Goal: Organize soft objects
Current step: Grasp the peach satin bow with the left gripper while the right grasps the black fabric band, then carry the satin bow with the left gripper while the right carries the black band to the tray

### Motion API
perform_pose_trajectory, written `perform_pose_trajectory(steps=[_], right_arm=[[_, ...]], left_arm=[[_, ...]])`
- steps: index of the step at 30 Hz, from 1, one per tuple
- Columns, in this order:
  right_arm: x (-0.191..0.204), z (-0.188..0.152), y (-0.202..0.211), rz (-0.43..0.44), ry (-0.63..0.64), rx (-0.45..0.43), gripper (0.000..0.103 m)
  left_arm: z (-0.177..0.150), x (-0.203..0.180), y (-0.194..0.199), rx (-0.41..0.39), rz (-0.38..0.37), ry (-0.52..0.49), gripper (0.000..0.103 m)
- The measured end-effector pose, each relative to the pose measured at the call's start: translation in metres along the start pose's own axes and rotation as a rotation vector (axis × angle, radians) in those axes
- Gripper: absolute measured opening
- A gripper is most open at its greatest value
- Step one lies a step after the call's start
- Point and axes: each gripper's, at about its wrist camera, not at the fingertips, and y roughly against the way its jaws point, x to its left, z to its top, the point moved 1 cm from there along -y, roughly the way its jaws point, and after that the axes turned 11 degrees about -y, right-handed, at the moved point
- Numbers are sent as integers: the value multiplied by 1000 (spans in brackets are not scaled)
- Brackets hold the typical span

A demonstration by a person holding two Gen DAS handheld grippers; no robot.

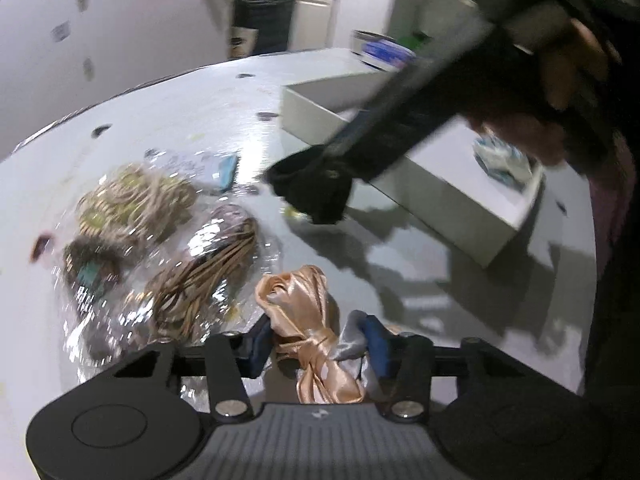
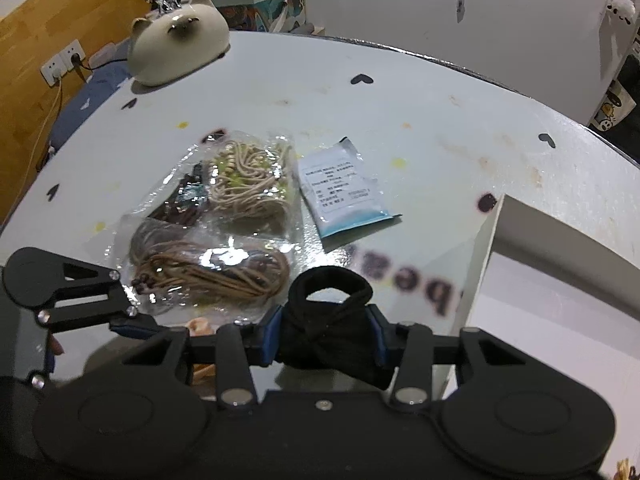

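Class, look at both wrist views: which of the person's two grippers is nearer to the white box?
Right. The right gripper, shut on a black fabric piece, sits beside the white box. The left gripper, gripping a peach satin ribbon, is farther back.

Both grippers — left (image 1: 316,354), right (image 2: 326,340) — clamped, angled downward

A round white desk (image 2: 400,92) with small dark heart marks fills the frame. At upper left, a wood-panelled wall (image 2: 28,12) carries a white socket (image 2: 64,62); a white wall (image 2: 440,8) stands upper right.
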Motion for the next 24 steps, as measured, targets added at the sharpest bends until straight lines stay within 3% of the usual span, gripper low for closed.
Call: perform_pose_trajectory(steps=[1, 4, 15, 24], right_arm=[[1, -1, 3, 3, -1, -6, 44], [1, -5, 13, 7, -9, -26, 44], [-1, -28, 49, 25, -59, -97, 44], [2, -44, 85, 32, -77, -206, 44]], left_arm=[[-1, 2, 1, -4, 4, 31, 35], [-4, 7, 6, -10, 20, 127, 28], [-12, 15, 30, -44, 88, 413, 23], [-1, 9, 69, -135, 170, 531, 23]])
